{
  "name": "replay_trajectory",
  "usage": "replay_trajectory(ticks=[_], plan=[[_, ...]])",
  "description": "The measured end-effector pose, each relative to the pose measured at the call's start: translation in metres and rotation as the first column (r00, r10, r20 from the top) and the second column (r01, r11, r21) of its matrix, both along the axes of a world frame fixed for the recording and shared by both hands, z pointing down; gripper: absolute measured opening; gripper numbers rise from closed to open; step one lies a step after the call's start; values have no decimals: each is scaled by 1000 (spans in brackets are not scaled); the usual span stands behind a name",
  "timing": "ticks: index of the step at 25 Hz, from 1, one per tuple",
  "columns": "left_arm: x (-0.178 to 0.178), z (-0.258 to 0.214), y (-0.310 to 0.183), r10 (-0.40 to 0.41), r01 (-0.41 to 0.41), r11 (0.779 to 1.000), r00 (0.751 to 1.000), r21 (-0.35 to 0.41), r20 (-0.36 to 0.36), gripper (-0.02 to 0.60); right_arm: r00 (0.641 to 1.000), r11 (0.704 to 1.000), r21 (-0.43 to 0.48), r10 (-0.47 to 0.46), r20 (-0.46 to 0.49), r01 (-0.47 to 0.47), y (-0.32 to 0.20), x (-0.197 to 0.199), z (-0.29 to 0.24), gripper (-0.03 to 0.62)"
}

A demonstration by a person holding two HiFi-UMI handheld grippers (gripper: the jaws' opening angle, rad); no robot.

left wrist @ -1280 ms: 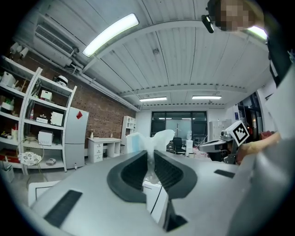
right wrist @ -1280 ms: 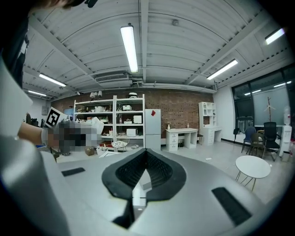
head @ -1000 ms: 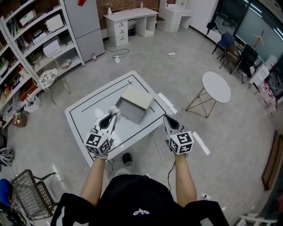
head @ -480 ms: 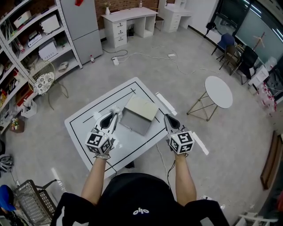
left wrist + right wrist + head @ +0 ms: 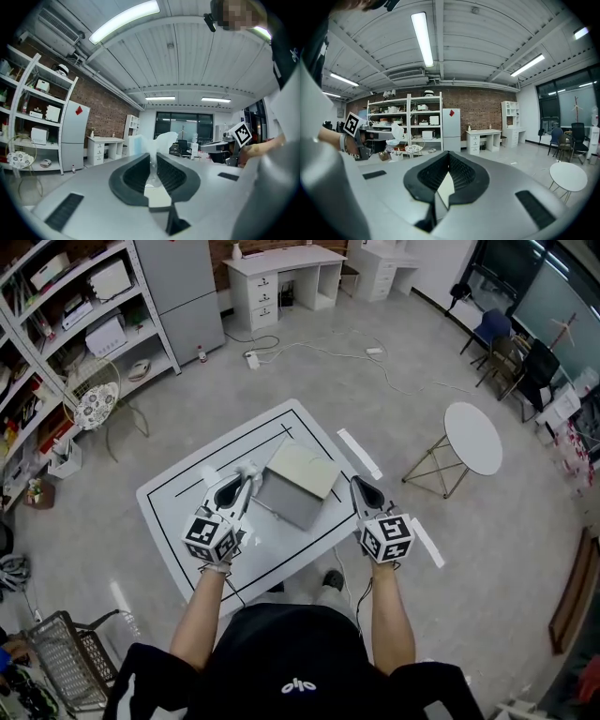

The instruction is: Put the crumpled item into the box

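Observation:
In the head view a grey-beige box [image 5: 298,474] stands on the white table [image 5: 183,507] inside its black outline. My left gripper [image 5: 246,481] is just left of the box, shut on the crumpled white item [image 5: 247,470]. In the left gripper view the crumpled item [image 5: 164,140] sticks up from between the left gripper's [image 5: 153,161] pinched jaws. My right gripper [image 5: 357,482] hangs right of the box past the table's edge. In the right gripper view the right gripper [image 5: 449,158] is shut with nothing in it, and the crumpled item [image 5: 397,131] shows at far left.
A round white side table [image 5: 473,437] stands to the right. Metal shelves [image 5: 56,343] line the left wall, with a wire basket [image 5: 66,662] at lower left. White strips [image 5: 359,454] and cables lie on the floor, and a white desk [image 5: 281,263] is at the back.
Both grippers have moved forward, so the box now sits between them instead of ahead. The left gripper keeps its hold on the crumpled item.

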State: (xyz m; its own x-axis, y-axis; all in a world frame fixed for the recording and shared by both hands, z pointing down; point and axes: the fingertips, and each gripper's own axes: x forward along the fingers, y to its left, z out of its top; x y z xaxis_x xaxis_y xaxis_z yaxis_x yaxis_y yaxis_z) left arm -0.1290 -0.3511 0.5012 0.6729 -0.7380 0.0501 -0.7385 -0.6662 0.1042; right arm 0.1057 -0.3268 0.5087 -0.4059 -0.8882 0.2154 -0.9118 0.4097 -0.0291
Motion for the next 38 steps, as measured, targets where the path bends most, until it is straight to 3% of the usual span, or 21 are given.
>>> replay_trajectory(ticks=[9, 18, 29, 38], plan=[[26, 7, -3, -101, 101, 995, 995, -13, 10, 46, 994, 994, -16, -105, 10, 105, -23, 24, 8, 9], [39, 22, -1, -150, 151, 988, 988, -42, 35, 46, 985, 984, -29, -175, 13, 175, -35, 28, 13, 9], [50, 105, -25, -136, 154, 965, 986, -211, 97, 46, 970, 965, -103, -243, 10, 243, -55, 7, 53, 9], [73, 188, -49, -43, 101, 929, 985, -355, 169, 46, 954, 929, -227, -298, 17, 294, -67, -33, 120, 9]])
